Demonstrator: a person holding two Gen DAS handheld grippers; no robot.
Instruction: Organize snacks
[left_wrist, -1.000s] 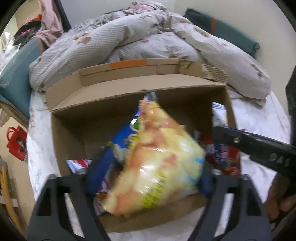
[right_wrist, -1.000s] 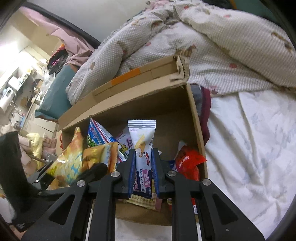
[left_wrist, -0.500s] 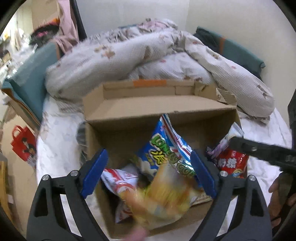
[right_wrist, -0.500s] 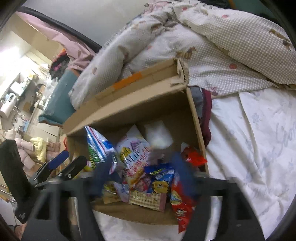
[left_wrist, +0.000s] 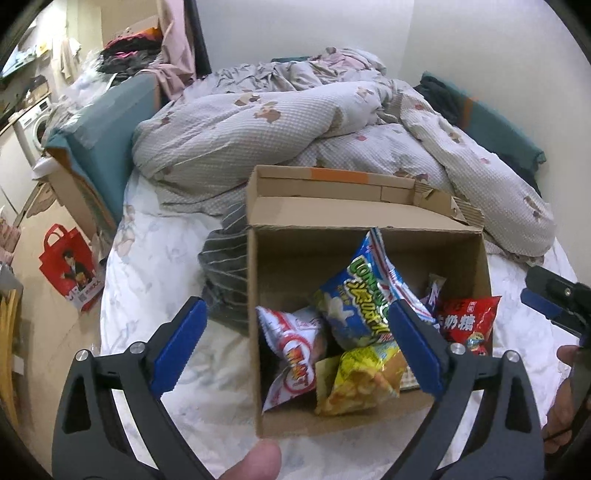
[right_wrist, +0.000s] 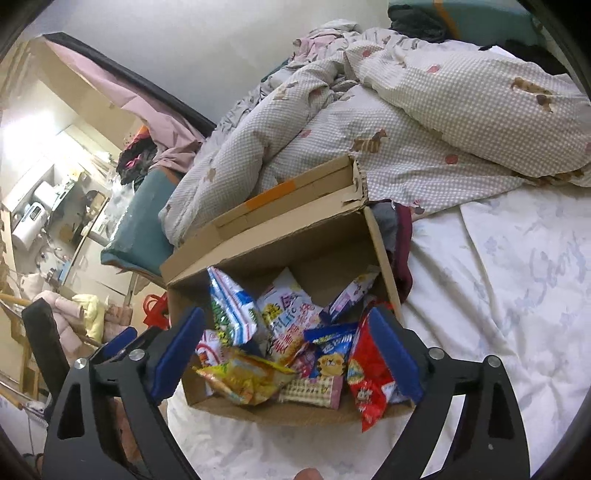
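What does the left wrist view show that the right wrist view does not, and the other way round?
Only the left view: a red tote bag on the floor and a striped grey cloth beside the box.
Only the right view: a white kettle on a far counter and a dark red cloth by the box.
Both: the cardboard box of snacks, the yellow bag, the quilt. Both grippers' jaws are opening, nothing between them.

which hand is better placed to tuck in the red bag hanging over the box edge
Right. The red bag lies beside the right hand-held gripper, whose empty jaws are opening; the left hand-held gripper sits across the box.
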